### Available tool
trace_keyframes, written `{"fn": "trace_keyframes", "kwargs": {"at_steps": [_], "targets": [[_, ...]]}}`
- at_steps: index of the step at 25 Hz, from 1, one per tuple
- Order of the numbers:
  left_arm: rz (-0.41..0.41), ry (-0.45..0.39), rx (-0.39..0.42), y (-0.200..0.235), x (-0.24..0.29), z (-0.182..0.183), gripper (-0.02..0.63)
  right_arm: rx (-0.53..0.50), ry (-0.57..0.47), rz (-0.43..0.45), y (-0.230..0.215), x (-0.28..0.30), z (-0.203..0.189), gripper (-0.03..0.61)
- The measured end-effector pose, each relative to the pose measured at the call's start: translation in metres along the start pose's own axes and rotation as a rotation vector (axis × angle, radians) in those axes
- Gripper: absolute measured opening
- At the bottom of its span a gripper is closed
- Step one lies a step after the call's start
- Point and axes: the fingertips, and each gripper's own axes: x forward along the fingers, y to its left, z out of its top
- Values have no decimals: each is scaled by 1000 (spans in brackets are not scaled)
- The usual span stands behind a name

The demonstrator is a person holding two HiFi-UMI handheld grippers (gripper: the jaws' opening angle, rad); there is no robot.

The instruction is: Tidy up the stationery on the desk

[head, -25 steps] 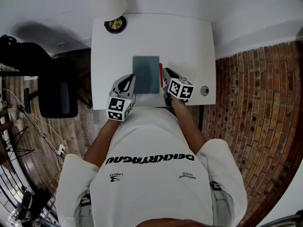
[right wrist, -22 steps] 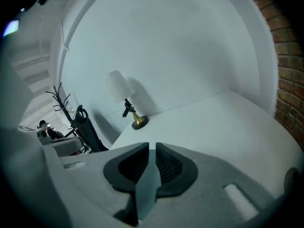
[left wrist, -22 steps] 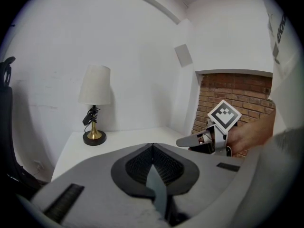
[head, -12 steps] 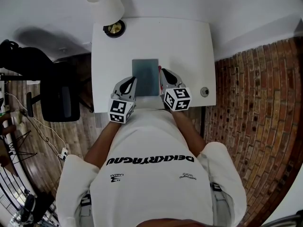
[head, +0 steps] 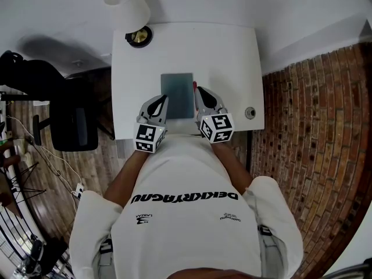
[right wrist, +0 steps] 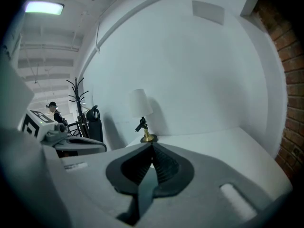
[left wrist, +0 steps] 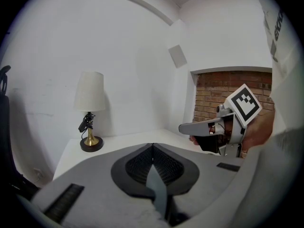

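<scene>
A grey notebook [head: 176, 95] lies flat in the middle of the white desk [head: 226, 57]. A thin red pen [head: 195, 86] lies along its right edge. My left gripper [head: 158, 102] sits at the notebook's near left corner, and my right gripper [head: 201, 93] at its near right corner, just behind the pen. In the left gripper view the jaws [left wrist: 153, 146] meet with nothing between them. The right gripper view shows the same for the right gripper [right wrist: 152, 145]. Each gripper view looks over the desk top and does not show the notebook.
A table lamp with a white shade [head: 129, 4] and brass base [head: 139, 36] stands at the desk's far left corner. A small round thing [head: 250, 113] lies near the right edge. A dark chair [head: 70, 121] stands left of the desk, and a brick wall [head: 308, 115] is to the right.
My right gripper has drawn back toward the desk's front edge and slightly left, away from the red pen. The left gripper has barely moved.
</scene>
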Motion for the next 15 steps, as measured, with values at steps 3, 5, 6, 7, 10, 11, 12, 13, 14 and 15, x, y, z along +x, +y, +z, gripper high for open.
{"fn": "trace_keyframes", "kwargs": {"at_steps": [3, 5, 6, 7, 10, 11, 12, 13, 14, 15], "targets": [[1, 1, 5, -1, 0, 0, -2, -14, -12, 5, 2, -2, 3, -3], [2, -2, 1, -1, -1, 0, -2, -16, -11, 9, 3, -2, 2, -3], [1, -5, -2, -1, -1, 0, -2, -15, -10, 11, 3, -3, 1, -5], [0, -8, -5, -2, -1, 0, -2, -15, -10, 13, 4, -3, 1, -3], [0, -9, -5, -3, -2, 0, -3, -21, -15, 18, 6, -5, 1, -4], [1, -9, -4, -3, -2, -1, -2, -22, -17, 19, 6, -6, 1, -4], [2, -9, -3, -4, -3, -1, -3, -23, -18, 19, 6, -7, 1, -3], [3, -9, -2, -4, -3, -1, -2, -23, -18, 18, 6, -8, 1, -5], [3, -9, 0, -4, -4, -1, -3, -23, -17, 17, 6, -8, 1, -4], [2, -10, 2, -4, -4, -1, -2, -23, -16, 15, 6, -8, 0, -3]]}}
